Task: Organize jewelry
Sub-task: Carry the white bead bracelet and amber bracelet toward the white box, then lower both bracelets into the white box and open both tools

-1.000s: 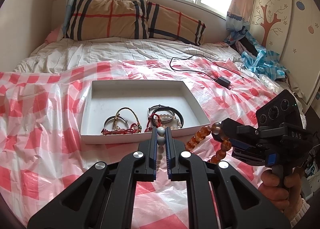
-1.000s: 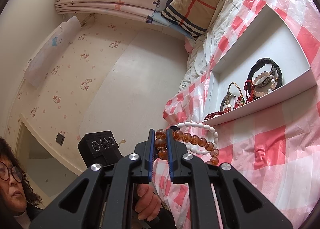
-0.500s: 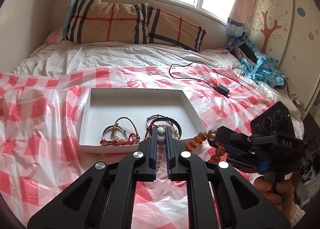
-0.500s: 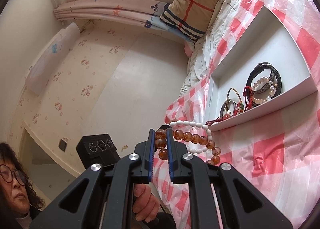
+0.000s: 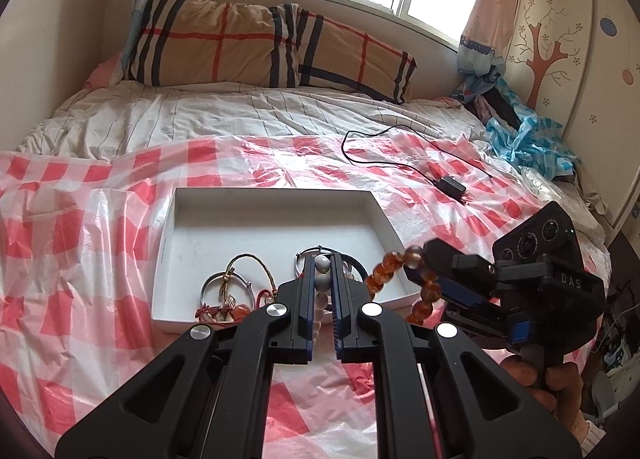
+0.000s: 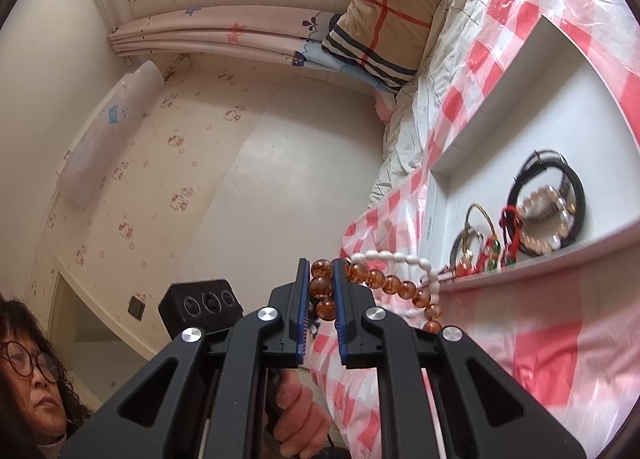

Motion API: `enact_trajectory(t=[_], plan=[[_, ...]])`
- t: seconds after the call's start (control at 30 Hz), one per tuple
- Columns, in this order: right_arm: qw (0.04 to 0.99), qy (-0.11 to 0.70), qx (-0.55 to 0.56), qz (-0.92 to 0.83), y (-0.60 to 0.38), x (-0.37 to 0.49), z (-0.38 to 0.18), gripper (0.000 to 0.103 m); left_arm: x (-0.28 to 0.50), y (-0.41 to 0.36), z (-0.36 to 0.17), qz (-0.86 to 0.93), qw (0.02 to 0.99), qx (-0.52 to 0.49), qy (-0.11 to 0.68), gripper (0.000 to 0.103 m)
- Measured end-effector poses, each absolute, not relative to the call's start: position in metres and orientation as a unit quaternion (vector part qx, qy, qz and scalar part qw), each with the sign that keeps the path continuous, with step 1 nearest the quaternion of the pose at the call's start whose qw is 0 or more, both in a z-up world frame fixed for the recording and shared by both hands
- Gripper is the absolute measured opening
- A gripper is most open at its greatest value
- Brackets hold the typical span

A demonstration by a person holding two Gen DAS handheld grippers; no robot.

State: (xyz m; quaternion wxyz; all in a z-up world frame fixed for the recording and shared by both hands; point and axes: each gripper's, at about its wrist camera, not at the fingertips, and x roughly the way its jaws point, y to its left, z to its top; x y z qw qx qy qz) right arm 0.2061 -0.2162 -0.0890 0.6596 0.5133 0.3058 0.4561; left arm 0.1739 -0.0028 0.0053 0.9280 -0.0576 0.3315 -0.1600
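Note:
My left gripper (image 5: 322, 265) is shut on a white bead bracelet (image 5: 322, 283), held just above the near edge of the white tray (image 5: 256, 235). In the right wrist view that same white bead bracelet (image 6: 400, 259) loops beside the amber one. My right gripper (image 6: 322, 271) is shut on an amber bead bracelet (image 6: 384, 283), close to the tray's near wall (image 6: 560, 263). From the left wrist view the amber bead bracelet (image 5: 386, 271) hangs off the right gripper (image 5: 430, 259) at the tray's near right corner. In the tray lie a gold bangle (image 5: 228, 283), red cord bracelets (image 6: 508, 227) and a black bracelet (image 6: 576, 187).
The tray rests on a red-and-white checked plastic sheet (image 5: 80, 259) spread over a bed. A black charger with its cable (image 5: 452, 185) lies beyond the tray to the right. A plaid pillow (image 5: 260, 47) is at the headboard. A person (image 6: 32, 379) is at the lower left of the right wrist view.
Both grippers have drawn nearer to the tray with their bracelets still gripped. The amber strand now hangs over the tray's near right corner.

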Motion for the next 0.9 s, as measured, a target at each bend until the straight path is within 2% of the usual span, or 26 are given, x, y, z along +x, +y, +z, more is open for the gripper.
enact_trajectory(t=[0.57, 0.67, 0.73, 0.8, 0.9], plan=[[0.674, 0.312, 0.506, 0.438, -0.222, 0.229, -0.093, 0.013, 0.193, -0.005, -0.014, -0.154, 0.926, -0.072, 0.338, 0.007], [0.698, 0.346, 0.469, 0.415, -0.228, 0.224, -0.091, 0.018, 0.198, 0.002, -0.018, -0.146, 0.925, -0.077, 0.343, 0.007], [0.721, 0.402, 0.413, 0.385, -0.221, 0.215, -0.094, 0.034, 0.200, 0.006, -0.021, -0.142, 0.923, -0.082, 0.347, 0.007], [0.748, 0.455, 0.342, 0.341, -0.208, 0.208, -0.101, 0.034, 0.204, 0.009, -0.023, -0.140, 0.922, -0.088, 0.350, 0.007], [0.778, 0.493, 0.261, 0.289, -0.189, 0.210, -0.107, 0.034, 0.204, 0.011, -0.024, -0.142, 0.922, -0.092, 0.347, 0.007]])
